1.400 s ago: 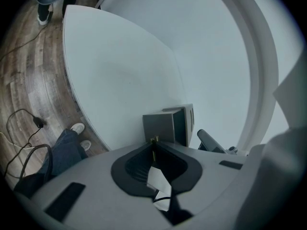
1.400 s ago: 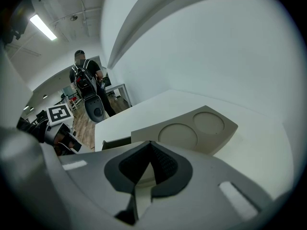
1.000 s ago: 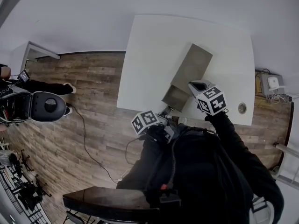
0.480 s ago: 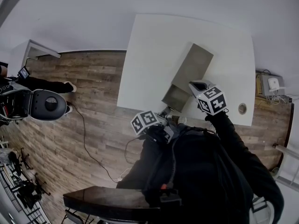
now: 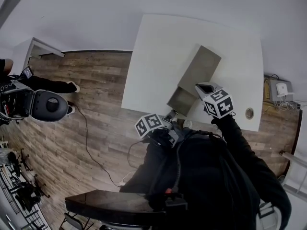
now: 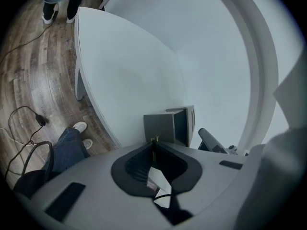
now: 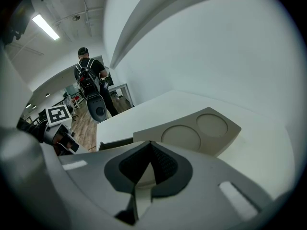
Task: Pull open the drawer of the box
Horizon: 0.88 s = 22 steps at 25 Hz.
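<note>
A grey box (image 5: 199, 68) lies slantwise on the white table (image 5: 158, 56), its drawer (image 5: 181, 100) pulled out toward the near table edge. In the left gripper view the drawer's front panel (image 6: 160, 127) stands just beyond my left gripper (image 6: 154, 142), which is shut on the small brass knob (image 6: 154, 139). In the head view that left gripper (image 5: 171, 114) sits at the drawer's near end. My right gripper (image 5: 201, 86) rests by the box's right side, its jaws meeting with nothing between them. The right gripper (image 7: 150, 143) looks over the box top (image 7: 192, 133) with two round recesses.
The table's near edge (image 5: 144, 111) runs just behind the drawer. A round hole (image 5: 249, 112) sits at the table's right corner. A cable (image 5: 88, 143) trails over the wood floor. A person with a dark round-backed chair (image 5: 48, 107) stands far left. Small devices (image 5: 280, 86) lie at the right.
Both grippers, the box and the drawer stay as they were. Only the head view has shifted slightly.
</note>
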{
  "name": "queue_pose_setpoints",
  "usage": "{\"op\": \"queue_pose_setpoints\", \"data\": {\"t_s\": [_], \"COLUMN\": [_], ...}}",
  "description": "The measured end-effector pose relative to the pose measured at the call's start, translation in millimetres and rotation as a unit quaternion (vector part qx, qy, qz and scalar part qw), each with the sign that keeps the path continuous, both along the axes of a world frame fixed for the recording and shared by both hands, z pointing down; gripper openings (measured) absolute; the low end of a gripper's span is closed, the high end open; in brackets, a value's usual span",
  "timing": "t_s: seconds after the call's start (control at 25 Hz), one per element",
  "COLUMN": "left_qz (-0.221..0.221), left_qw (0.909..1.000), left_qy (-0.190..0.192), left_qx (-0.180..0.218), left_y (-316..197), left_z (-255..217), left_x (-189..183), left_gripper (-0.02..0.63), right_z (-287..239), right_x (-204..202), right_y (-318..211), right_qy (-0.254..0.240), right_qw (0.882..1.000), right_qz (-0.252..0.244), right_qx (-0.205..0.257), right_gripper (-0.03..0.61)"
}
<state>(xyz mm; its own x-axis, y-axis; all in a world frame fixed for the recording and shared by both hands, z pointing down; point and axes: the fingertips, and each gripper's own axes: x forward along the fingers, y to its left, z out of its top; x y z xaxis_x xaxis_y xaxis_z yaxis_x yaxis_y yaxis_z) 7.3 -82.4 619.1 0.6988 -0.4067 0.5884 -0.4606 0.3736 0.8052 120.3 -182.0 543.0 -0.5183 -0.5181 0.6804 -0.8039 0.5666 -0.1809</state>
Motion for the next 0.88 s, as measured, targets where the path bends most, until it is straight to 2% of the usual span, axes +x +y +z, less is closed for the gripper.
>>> {"op": "queue_pose_setpoints", "data": {"t_s": [0.88], "left_qz": [0.0], "left_qw": [1.0], "left_qy": [0.002], "left_qx": [-0.001], "left_y": [14.6], "left_z": [0.8], "left_x": [-6.6], "left_gripper": [0.021], "right_z": [-3.8], "right_x": [-11.6], "right_y": [7.1], "right_qy": [0.003], "right_qw": [1.0], "right_qz": [-0.016], "right_qx": [0.008], "right_gripper": [-0.003]}}
